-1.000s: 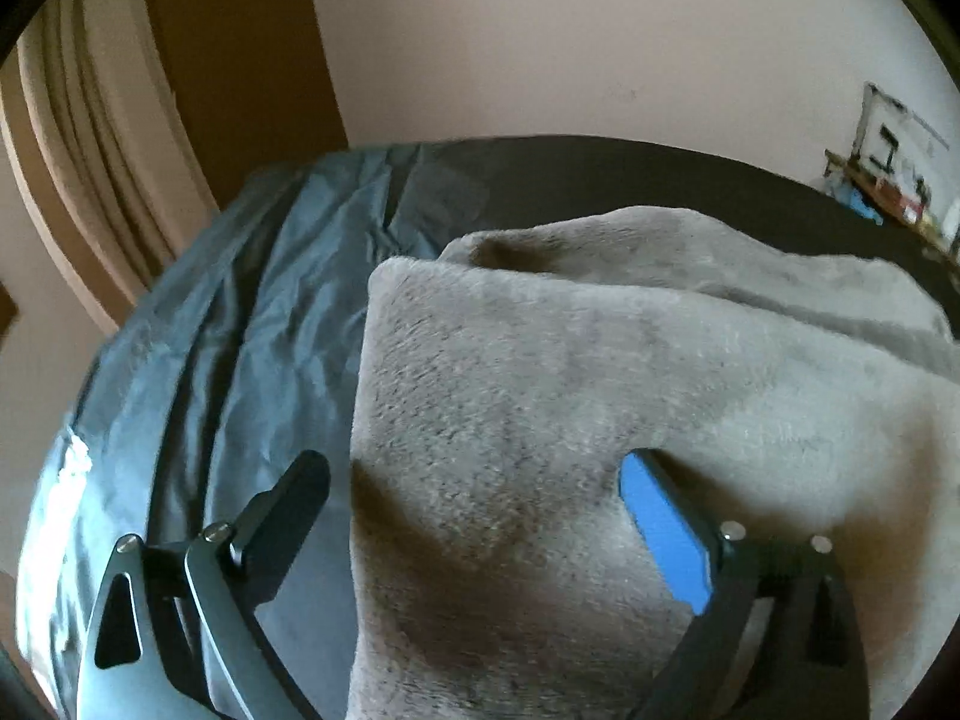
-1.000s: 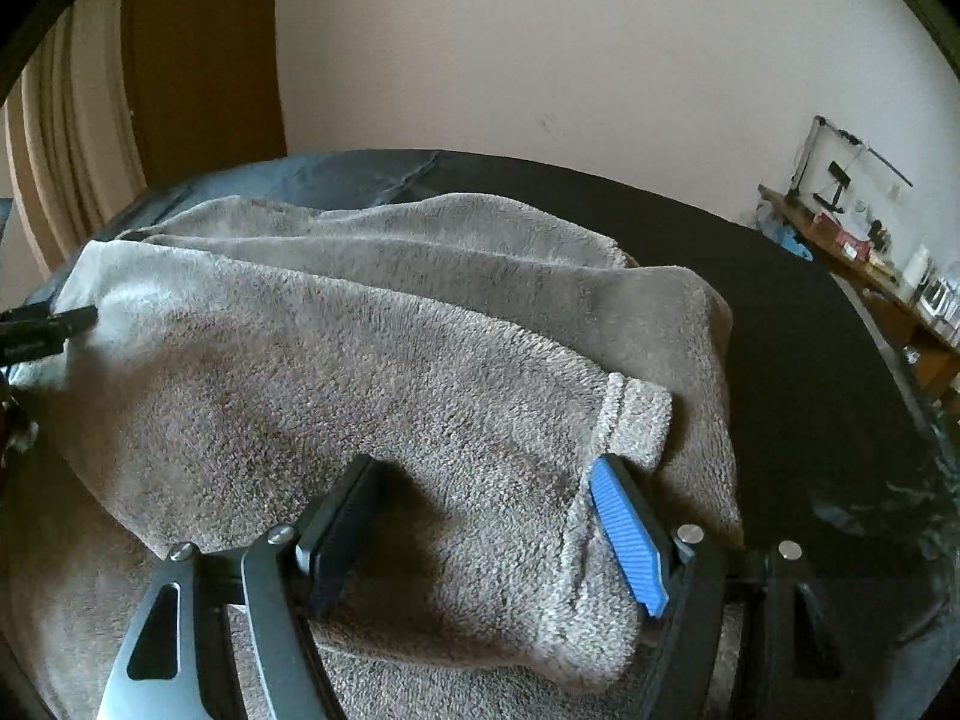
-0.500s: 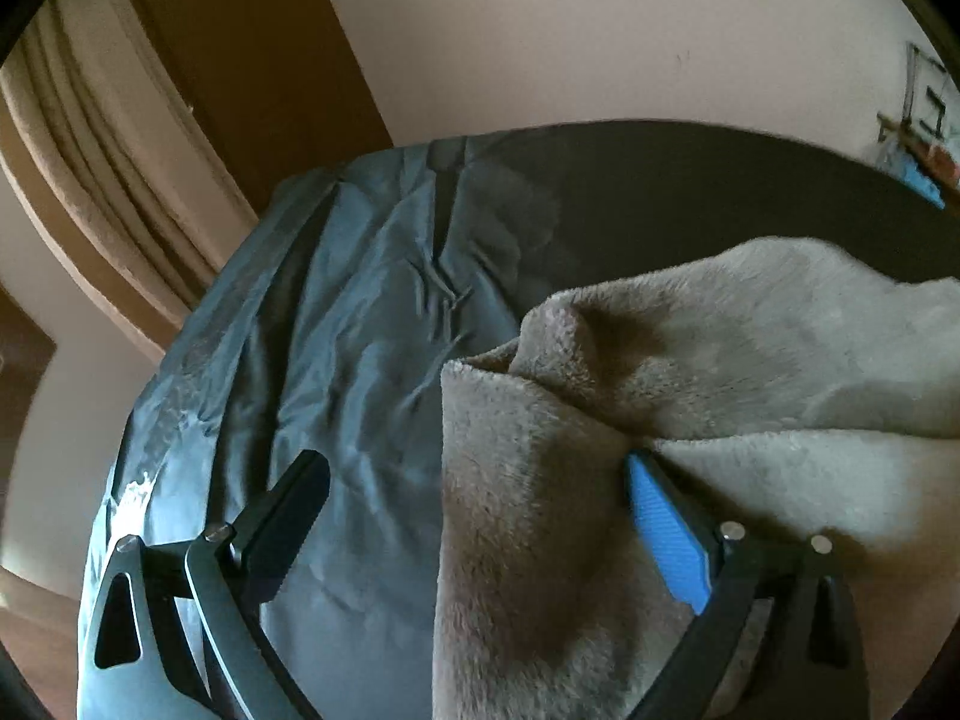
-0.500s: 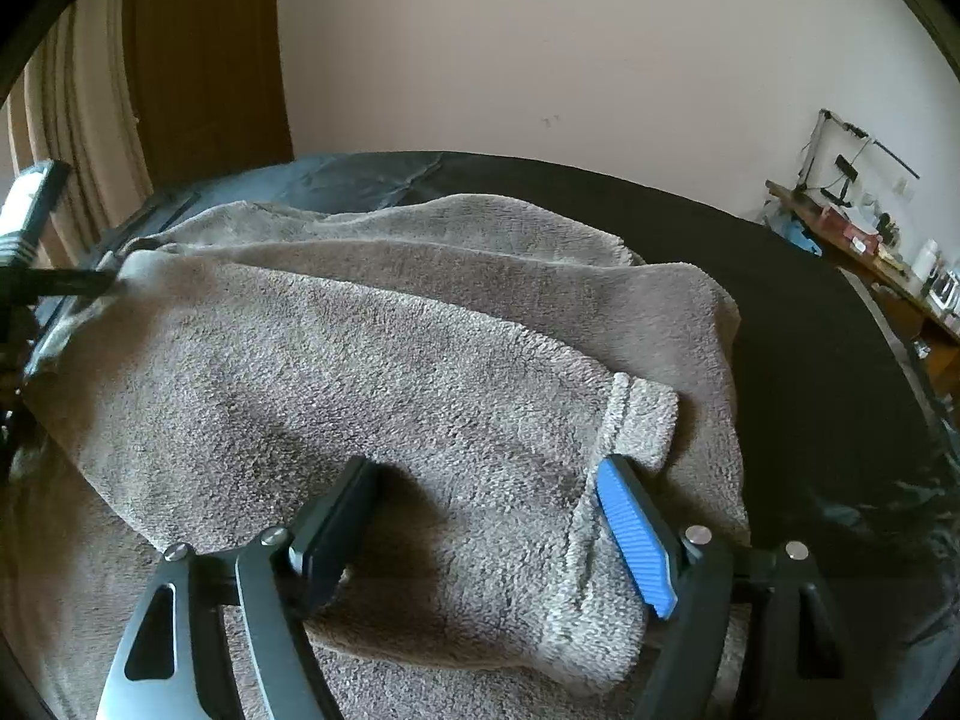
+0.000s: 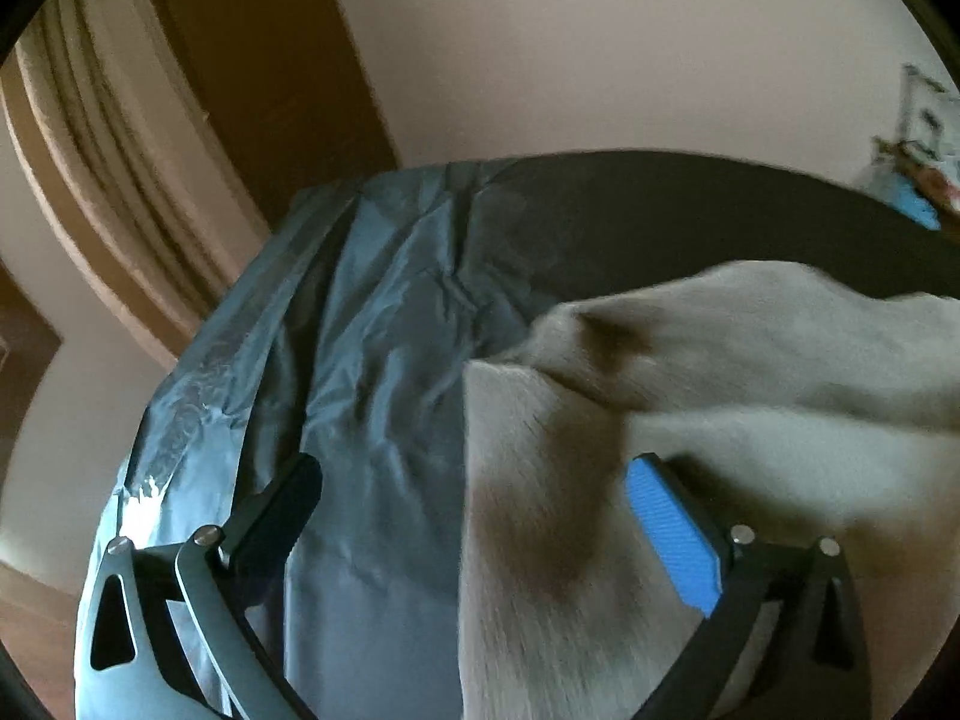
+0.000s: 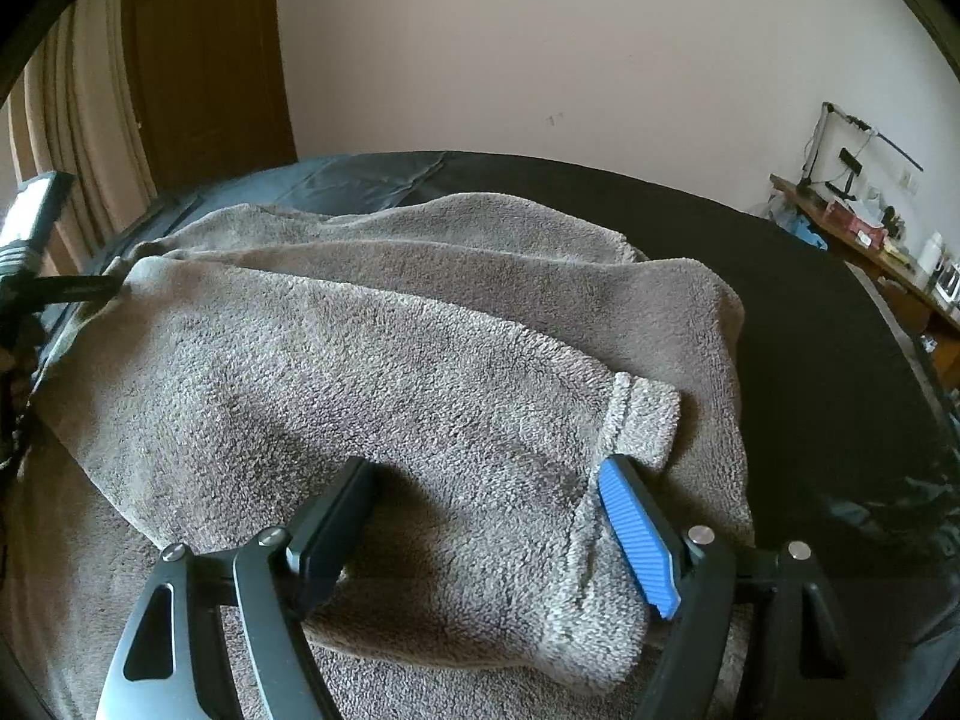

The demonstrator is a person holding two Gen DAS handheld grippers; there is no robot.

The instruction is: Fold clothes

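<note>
A grey-brown fleece garment [image 6: 372, 372] lies folded in layers on the bed, a sleeve with a ribbed cuff [image 6: 645, 414] lying across its top. My right gripper [image 6: 486, 531] is open just above that sleeve, its blue pad [image 6: 636, 534] beside the cuff. In the left wrist view the garment [image 5: 690, 396] fills the right side. My left gripper [image 5: 474, 516] is open over the garment's left edge, black finger [image 5: 276, 516] above the sheet, blue pad [image 5: 672, 534] above the fleece. The left gripper [image 6: 54, 288] also shows at the garment's far left corner.
A wrinkled blue-grey sheet [image 5: 372, 372] covers the bed's left part and a black cover [image 6: 810, 312] the right. Curtains [image 5: 90, 138] and a brown door [image 6: 198, 72] stand behind, with a cluttered desk [image 6: 870, 234] at the far right by the wall.
My left gripper has shifted left toward the garment's edge, so more sheet and less fleece show between its fingers. The right gripper has hardly moved over the sleeve.
</note>
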